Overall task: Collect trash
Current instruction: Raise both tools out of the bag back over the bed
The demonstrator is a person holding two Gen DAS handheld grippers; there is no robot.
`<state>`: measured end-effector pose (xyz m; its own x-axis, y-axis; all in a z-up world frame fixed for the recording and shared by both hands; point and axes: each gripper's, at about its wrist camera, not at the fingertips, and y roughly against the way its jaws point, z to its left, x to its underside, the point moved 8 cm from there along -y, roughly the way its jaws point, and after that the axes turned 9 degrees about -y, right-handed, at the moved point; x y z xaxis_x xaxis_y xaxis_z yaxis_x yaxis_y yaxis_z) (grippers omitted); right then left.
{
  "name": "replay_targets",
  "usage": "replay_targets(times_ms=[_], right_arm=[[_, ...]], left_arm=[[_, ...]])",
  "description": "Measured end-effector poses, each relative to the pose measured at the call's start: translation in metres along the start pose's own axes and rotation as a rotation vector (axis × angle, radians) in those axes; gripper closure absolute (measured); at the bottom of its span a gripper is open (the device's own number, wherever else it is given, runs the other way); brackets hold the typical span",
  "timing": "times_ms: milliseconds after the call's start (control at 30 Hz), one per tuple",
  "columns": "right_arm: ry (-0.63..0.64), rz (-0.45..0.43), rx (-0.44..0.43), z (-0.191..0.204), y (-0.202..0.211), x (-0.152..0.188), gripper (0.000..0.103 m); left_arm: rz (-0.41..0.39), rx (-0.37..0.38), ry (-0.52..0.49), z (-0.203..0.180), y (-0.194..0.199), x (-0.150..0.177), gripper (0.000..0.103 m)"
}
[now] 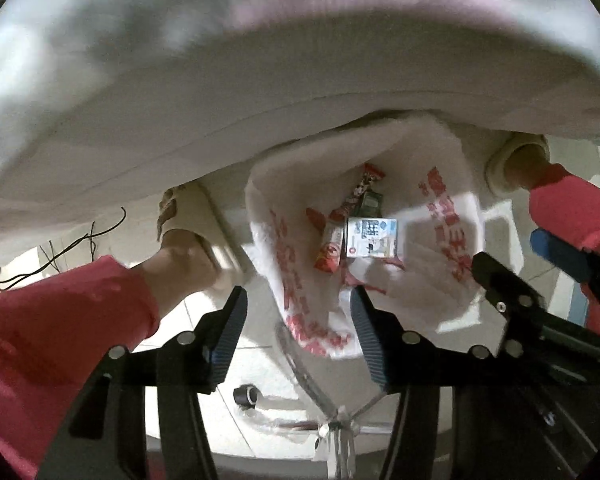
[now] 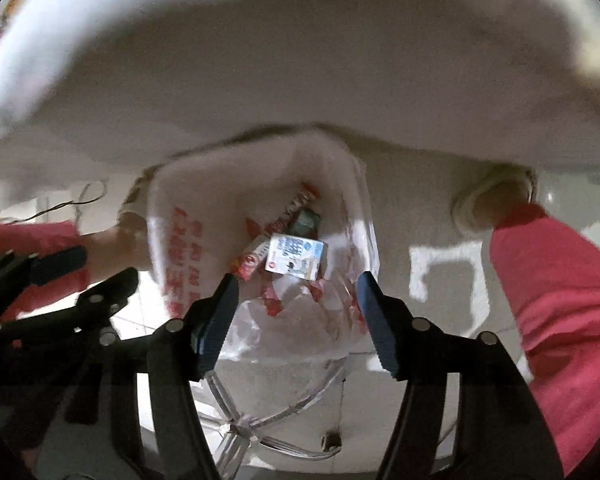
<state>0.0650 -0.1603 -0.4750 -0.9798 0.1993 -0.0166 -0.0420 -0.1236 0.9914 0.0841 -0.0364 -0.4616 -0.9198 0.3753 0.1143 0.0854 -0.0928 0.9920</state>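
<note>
A white plastic bag (image 1: 380,280) with red print stands open-mouthed on the pale floor below both grippers. Inside lie a white-and-blue carton (image 1: 372,237), red snack wrappers (image 1: 332,248) and a small green pack (image 1: 370,202). My left gripper (image 1: 300,322) points down over the bag's near rim, jaws apart, and the pads do not press the film. The right gripper (image 2: 298,304) hangs over the same bag (image 2: 188,216) and carton (image 2: 296,258), also open with only loose film below it. Each gripper shows at the edge of the other's view.
A white table edge (image 1: 260,80) overhangs the top of both views. A person's pink-trousered legs (image 1: 52,320) and pale slippers (image 1: 184,216) flank the bag. A clear plastic frame (image 2: 268,396), a small black cylinder (image 1: 246,395) and dark cables (image 1: 60,248) lie on the floor.
</note>
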Motion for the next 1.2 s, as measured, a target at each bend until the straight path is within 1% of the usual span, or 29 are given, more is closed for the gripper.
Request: replay_targets(times_ms=[33, 100, 133, 167, 200, 233, 267, 300, 333, 367, 400, 433, 467, 500, 533, 600, 667, 700, 800, 867, 933, 1000, 1033, 1100, 1200], right_arm=[[0.032, -0.034, -0.018, 0.004, 0.019, 0.001, 0.041], [0.080, -0.085, -0.042, 0.008, 0.046, -0.001, 0.031], [0.126, -0.133, -0.059, 0.011, 0.070, -0.004, 0.020], [0.157, -0.166, -0.066, 0.013, 0.086, -0.007, 0.017], [0.196, -0.207, -0.066, 0.015, 0.105, -0.011, 0.016], [0.248, -0.258, -0.055, 0.017, 0.128, -0.017, 0.015], [0.303, -0.308, -0.035, 0.018, 0.152, -0.024, 0.010], [0.340, -0.342, -0.023, 0.020, 0.169, -0.030, 0.009], [0.396, -0.401, -0.014, 0.023, 0.196, -0.038, 0.009], [0.429, -0.432, -0.014, 0.025, 0.211, -0.042, 0.008], [0.463, -0.465, -0.016, 0.027, 0.227, -0.047, 0.007], [0.502, -0.507, -0.024, 0.029, 0.245, -0.053, 0.006], [0.546, -0.544, -0.026, 0.030, 0.261, -0.059, 0.006], [0.580, -0.563, -0.027, 0.031, 0.271, -0.063, 0.006], [0.621, -0.572, -0.027, 0.033, 0.283, -0.070, 0.006], [0.697, -0.552, -0.037, 0.037, 0.303, -0.086, 0.006], [0.768, -0.563, -0.039, 0.041, 0.321, -0.100, 0.006], [0.808, -0.581, -0.015, 0.043, 0.332, -0.109, 0.006], [0.919, -0.575, 0.006, 0.053, 0.350, -0.126, 0.006], [0.962, -0.568, 0.009, 0.058, 0.355, -0.141, 0.006], [0.994, -0.528, -0.002, 0.064, 0.354, -0.155, 0.006], [1.025, -0.493, 0.006, 0.069, 0.348, -0.167, 0.006], [1.044, -0.475, 0.016, 0.073, 0.343, -0.173, 0.006], [1.080, -0.411, 0.026, 0.080, 0.330, -0.184, 0.006], [1.097, -0.357, 0.019, 0.087, 0.310, -0.194, 0.006]], left_arm=[[-0.031, 0.015, -0.012, 0.000, 0.016, 0.002, 0.050], [-0.084, 0.022, -0.032, 0.002, 0.038, 0.003, 0.050], [-0.134, 0.016, -0.056, 0.004, 0.059, 0.002, 0.044], [-0.170, 0.004, -0.078, 0.006, 0.073, -0.001, 0.039], [-0.210, -0.012, -0.104, 0.009, 0.088, -0.003, 0.026], [-0.286, -0.050, -0.151, 0.014, 0.114, -0.007, 0.018], [-0.330, -0.083, -0.183, 0.017, 0.130, -0.010, 0.016], [-0.364, -0.108, -0.217, 0.018, 0.145, -0.012, 0.015], [-0.401, -0.116, -0.288, 0.017, 0.166, -0.014, 0.015], [-0.406, -0.112, -0.329, 0.016, 0.177, -0.017, 0.014], [-0.398, -0.110, -0.368, 0.015, 0.187, -0.019, 0.010], [-0.365, -0.110, -0.405, 0.015, 0.198, -0.022, 0.009], [-0.350, -0.108, -0.418, 0.016, 0.205, -0.026, 0.009], [-0.343, -0.105, -0.434, 0.017, 0.217, -0.031, 0.009], [-0.354, -0.096, -0.444, 0.018, 0.226, -0.037, 0.009], [-0.379, -0.073, -0.450, 0.027, 0.247, -0.052, 0.009], [-0.363, -0.031, -0.430, 0.035, 0.257, -0.068, 0.009], [-0.354, -0.019, -0.415, 0.042, 0.263, -0.079, 0.009], [-0.341, -0.045, -0.387, 0.063, 0.277, -0.105, 0.009], [-0.328, -0.016, -0.397, 0.077, 0.283, -0.124, 0.009], [-0.310, 0.007, -0.403, 0.089, 0.286, -0.141, 0.009], [-0.301, 0.002, -0.406, 0.103, 0.288, -0.161, 0.009], [-0.300, 0.000, -0.406, 0.106, 0.289, -0.167, 0.009], [-0.288, 0.009, -0.408, 0.113, 0.286, -0.180, 0.009], [-0.276, 0.018, -0.433, 0.117, 0.275, -0.197, 0.009]])
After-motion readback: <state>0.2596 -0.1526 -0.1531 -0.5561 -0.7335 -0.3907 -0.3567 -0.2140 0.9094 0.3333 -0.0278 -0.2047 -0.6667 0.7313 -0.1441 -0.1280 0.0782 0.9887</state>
